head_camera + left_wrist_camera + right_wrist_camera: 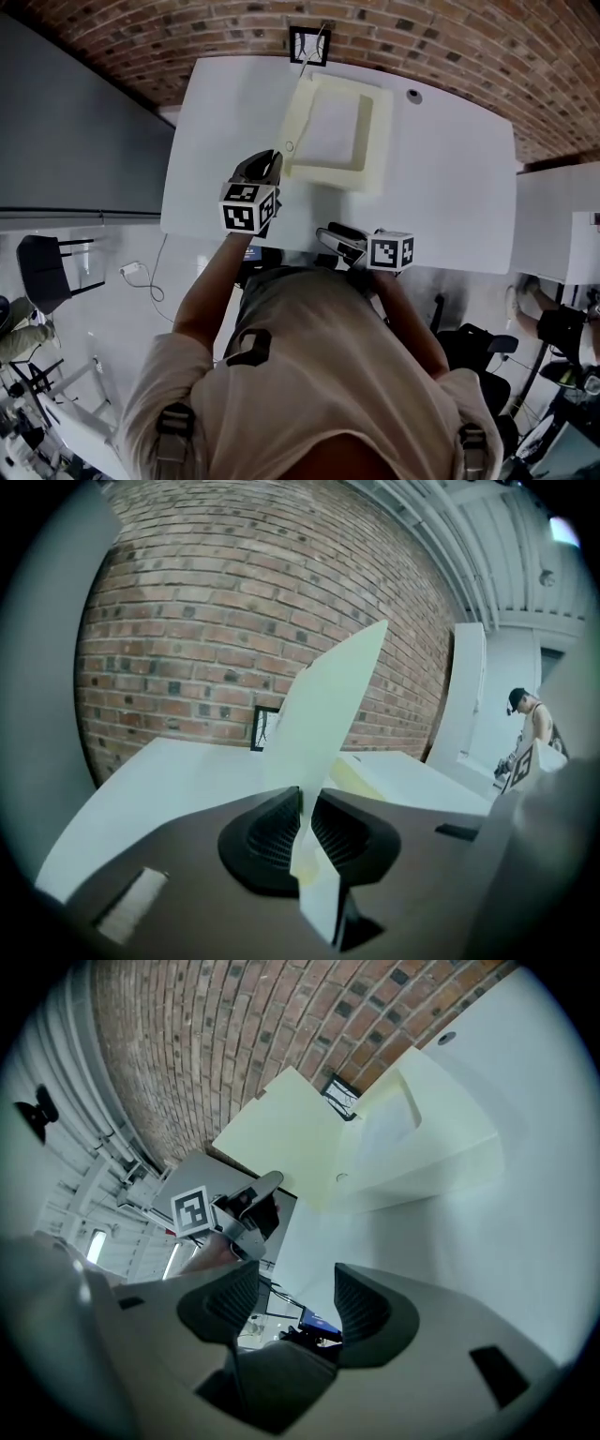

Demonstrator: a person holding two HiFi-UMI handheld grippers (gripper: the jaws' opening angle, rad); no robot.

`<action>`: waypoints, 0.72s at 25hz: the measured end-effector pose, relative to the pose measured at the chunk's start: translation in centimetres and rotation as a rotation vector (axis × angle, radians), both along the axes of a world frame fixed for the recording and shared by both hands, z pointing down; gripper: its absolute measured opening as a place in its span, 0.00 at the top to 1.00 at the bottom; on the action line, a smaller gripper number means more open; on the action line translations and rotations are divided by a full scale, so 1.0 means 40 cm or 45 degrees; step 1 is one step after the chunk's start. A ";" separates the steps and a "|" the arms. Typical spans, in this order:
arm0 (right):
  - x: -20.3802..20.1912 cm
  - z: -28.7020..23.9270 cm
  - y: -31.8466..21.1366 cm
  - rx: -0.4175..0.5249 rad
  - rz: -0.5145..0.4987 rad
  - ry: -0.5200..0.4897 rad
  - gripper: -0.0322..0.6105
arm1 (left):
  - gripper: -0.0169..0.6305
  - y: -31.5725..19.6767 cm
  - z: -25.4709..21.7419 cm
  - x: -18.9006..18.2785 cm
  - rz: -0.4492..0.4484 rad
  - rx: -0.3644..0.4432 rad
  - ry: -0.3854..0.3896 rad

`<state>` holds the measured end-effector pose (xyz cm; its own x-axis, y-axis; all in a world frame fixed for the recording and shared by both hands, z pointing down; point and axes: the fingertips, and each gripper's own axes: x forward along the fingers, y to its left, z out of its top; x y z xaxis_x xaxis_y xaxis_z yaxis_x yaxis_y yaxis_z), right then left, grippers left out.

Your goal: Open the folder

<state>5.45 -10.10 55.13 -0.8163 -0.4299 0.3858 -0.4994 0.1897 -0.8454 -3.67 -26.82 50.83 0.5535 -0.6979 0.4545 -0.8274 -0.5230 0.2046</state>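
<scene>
pinching the folder cover (328, 696), left gripper (303, 803) holds it raised; right gripper (292, 1288) apparently empty, jaws apart.

Head view is taken from high above the person, aimed steeply down: most of the bench (450, 187) is seen, w/ brick wall (469, 56) at top. Left gripper view is taken from just behind the left tongs (302, 822), facing the wall, v. close to the folder (323, 705). Right gripper view is taken low by the bench's near edge, behind the right tongs (286, 1307), tilted, facing across the bench. Folder, wall and wall marker (308, 45) are shared by all three views.
</scene>
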 end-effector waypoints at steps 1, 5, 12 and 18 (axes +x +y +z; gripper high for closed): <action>-0.002 -0.001 -0.002 0.002 -0.002 0.005 0.58 | 0.92 -0.001 0.003 -0.011 -0.019 -0.022 0.035; -0.021 -0.010 -0.004 -0.005 -0.022 -0.022 0.58 | 0.93 -0.006 0.020 -0.060 -0.113 -0.138 0.218; -0.034 -0.007 -0.004 -0.010 -0.034 -0.018 0.58 | 0.95 0.005 0.063 -0.141 -0.227 -0.278 0.378; -0.036 0.004 -0.002 -0.005 -0.035 0.021 0.58 | 0.96 0.014 0.111 -0.193 -0.302 -0.322 0.336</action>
